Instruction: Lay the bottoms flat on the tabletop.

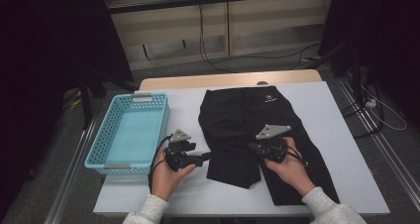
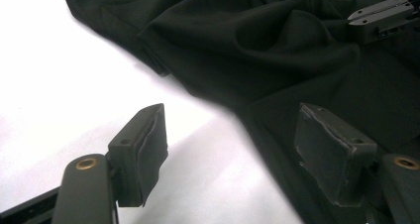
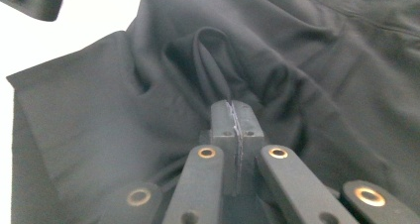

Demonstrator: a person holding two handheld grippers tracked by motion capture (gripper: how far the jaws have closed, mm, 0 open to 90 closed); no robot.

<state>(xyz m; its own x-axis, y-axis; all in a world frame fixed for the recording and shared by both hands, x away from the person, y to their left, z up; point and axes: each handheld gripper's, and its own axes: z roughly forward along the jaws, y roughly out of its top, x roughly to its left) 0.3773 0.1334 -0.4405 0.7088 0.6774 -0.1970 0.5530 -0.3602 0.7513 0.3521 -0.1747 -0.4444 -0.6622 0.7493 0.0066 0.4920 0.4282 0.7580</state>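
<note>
Right gripper (image 3: pixel 233 116) pinching a fold of the black shorts (image 1: pixel 247 125); left gripper (image 2: pixel 230 149) open at the shorts' edge.

Shorts lie spread on the white table (image 1: pixel 337 115), waistband at the far side, legs toward the person, just right of the blue basket (image 1: pixel 130 135). Right jaws pressed together, with a raised ridge of cloth running into the pads near the crotch, between the two legs. Left jaws stand apart with nothing between the pads: one pad over bare table, the other over the hem of the left leg; no contact with the cloth can be made out. Each hand grasps its gripper from the near side.
</note>
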